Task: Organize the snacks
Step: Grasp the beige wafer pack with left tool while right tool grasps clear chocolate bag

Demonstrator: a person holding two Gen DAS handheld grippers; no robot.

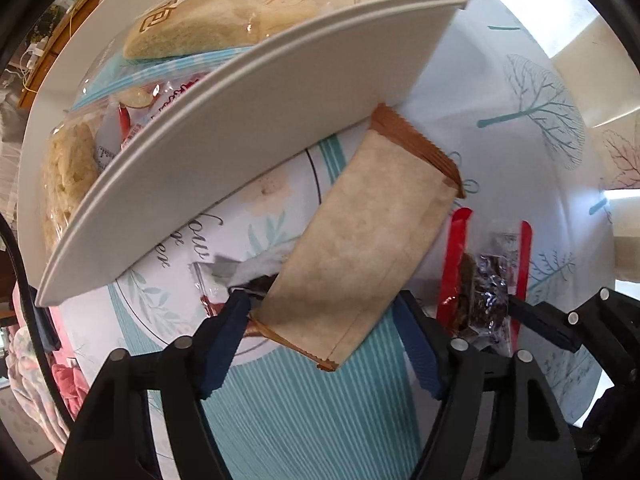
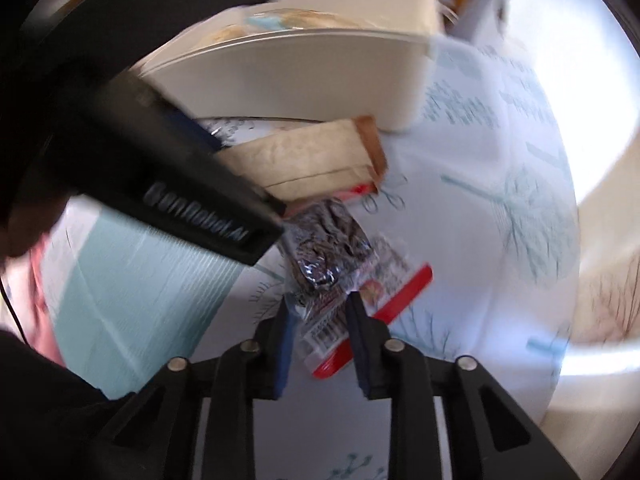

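Step in hand: picking loose snacks off the tablecloth [image 1: 532, 92] to drop in the white bin [image 1: 248, 128], as I read it.

Nearest, right wrist view: right gripper [image 2: 320, 340] has its jaws narrowed around the clear red-edged packet [image 2: 340, 280] of dark snack; the packet end sits between the pads and looks pinched, though blur hides the actual contact. Left wrist view: left gripper [image 1: 320, 332] points down over the tan packet [image 1: 360, 248], jaws partly open and straddling its near end, pads not pressing yet.

Next move calls for the left jaws to close on the tan packet, then a lift over the bin's near wall; the right lifts its packet too.

In the way: the two grippers sit close together, and the tan packet overlaps another wrapper [image 1: 240, 276] that could drag along. Its far end touches or tucks under the bin's wall.

Further: the bin already holds bagged crackers [image 1: 228, 20] and other packets. The tablecloth edge shows beyond it.
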